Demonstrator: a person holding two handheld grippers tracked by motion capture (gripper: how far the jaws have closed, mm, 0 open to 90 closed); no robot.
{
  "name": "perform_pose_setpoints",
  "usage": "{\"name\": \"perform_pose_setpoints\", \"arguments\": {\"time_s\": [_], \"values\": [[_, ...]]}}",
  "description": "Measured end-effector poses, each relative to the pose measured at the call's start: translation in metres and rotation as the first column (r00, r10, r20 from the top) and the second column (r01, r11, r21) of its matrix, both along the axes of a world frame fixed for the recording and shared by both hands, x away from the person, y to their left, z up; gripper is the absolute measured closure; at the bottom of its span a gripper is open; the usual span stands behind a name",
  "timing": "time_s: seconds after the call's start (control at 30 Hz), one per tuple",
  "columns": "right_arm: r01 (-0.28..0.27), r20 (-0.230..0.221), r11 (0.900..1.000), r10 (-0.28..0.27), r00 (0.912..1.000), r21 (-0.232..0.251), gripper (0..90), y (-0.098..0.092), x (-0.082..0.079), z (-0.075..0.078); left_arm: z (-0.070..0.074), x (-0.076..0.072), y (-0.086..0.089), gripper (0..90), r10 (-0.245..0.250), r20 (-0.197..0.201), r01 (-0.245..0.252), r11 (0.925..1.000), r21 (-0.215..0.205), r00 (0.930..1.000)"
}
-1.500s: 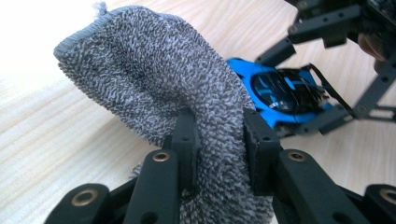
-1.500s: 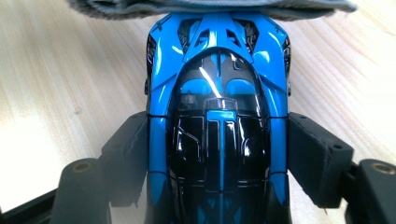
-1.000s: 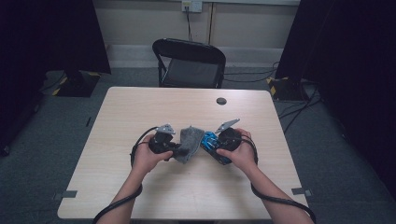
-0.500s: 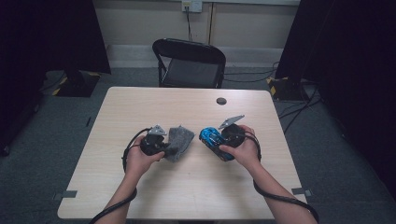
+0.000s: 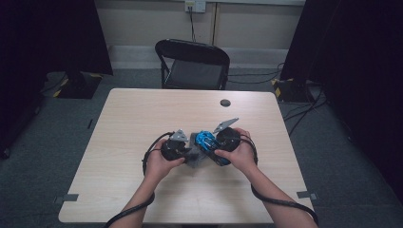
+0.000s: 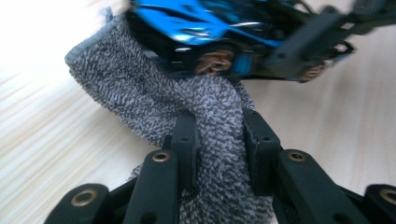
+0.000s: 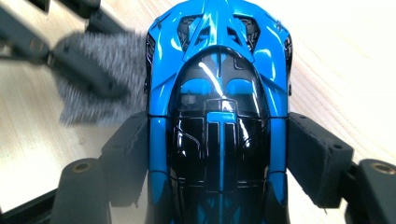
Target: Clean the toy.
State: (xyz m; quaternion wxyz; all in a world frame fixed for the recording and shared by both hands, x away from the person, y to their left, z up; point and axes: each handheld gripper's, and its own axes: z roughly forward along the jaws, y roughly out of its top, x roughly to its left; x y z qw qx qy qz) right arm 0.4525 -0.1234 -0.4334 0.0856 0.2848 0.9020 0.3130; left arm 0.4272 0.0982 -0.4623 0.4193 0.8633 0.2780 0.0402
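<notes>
The blue toy car (image 7: 218, 112) sits gripped by its sides in the right gripper (image 7: 218, 154), above the middle of the table (image 5: 142, 114). The left gripper view shows its underside and a wheel — the right gripper view its glossy roof. The left gripper (image 6: 219, 140) pinches a grey cloth (image 6: 154, 98) tight against the car.

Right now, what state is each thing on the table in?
Toy car: blue and black, clamped by its sides in the right claw.
Grey cloth: bunched, pinched in the left claw, touching the car.
Folding chair: unfolded, unoccupied.
</notes>
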Motion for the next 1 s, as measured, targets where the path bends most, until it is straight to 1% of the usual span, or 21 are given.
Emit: {"name": "perform_pose_setpoints", "arguments": {"time_s": [0.07, 0.13, 0.27, 0.33, 0.5, 0.77, 0.9, 1.0], "values": [[-0.002, 0.002, 1.0, 0.002, 1.0, -0.001, 28.1, 0.0, 0.001, 0.001, -0.001, -0.002, -0.005, 69.8, -0.014, 0.006, 0.014, 0.9999, 0.005, 0.9999], [0.003, 0.002, 1.0, -0.003, 1.0, -0.003, 28.1, -0.001, 0.002, 0.002, -0.002, -0.004, -0.009, 69.8, -0.02, 0.009, 0.02, 0.9998, -0.001, 0.9998], [0.014, -0.006, 1.0, -0.014, 0.9999, 0.004, 28.1, -0.001, 0.005, 0.001, -0.005, -0.007, -0.017, 69.7, -0.032, 0.001, 0.032, 0.9994, -0.007, 0.9995], [0.02, -0.008, 1.0, -0.02, 0.9998, -0.001, 28.1, 0.0, 0.005, 0.001, -0.007, -0.009, -0.021, 69.8, -0.042, 0.003, 0.042, 0.9991, -0.005, 0.9991], [0.035, -0.018, 0.999, -0.035, 0.9992, 0.004, 28.1, 0.001, 0.009, 0.0, -0.011, -0.012, -0.027, 69.8, -0.054, -0.003, 0.054, 0.9985, -0.011, 0.9985], [0.065, -0.029, 0.998, -0.064, 0.9975, 0.021, 28.1, 0.002, 0.015, 0.001, -0.012, -0.015, -0.036, 69.8, -0.077, -0.007, 0.077, 0.9969, -0.011, 0.997], [0.065, -0.029, 0.998, -0.064, 0.9975, 0.027, 28.1, 0.002, 0.017, 0.003, -0.012, -0.018, -0.04, 69.8, -0.098, -0.007, 0.098, 0.9951, -0.01, 0.9951], [0.069, -0.03, 0.997, -0.068, 0.9972, 0.027, 28.1, 0.003, 0.017, 0.004, -0.013, -0.021, -0.044, 69.8, -0.104, -0.004, 0.104, 0.9946, -0.007, 0.9946]]}}
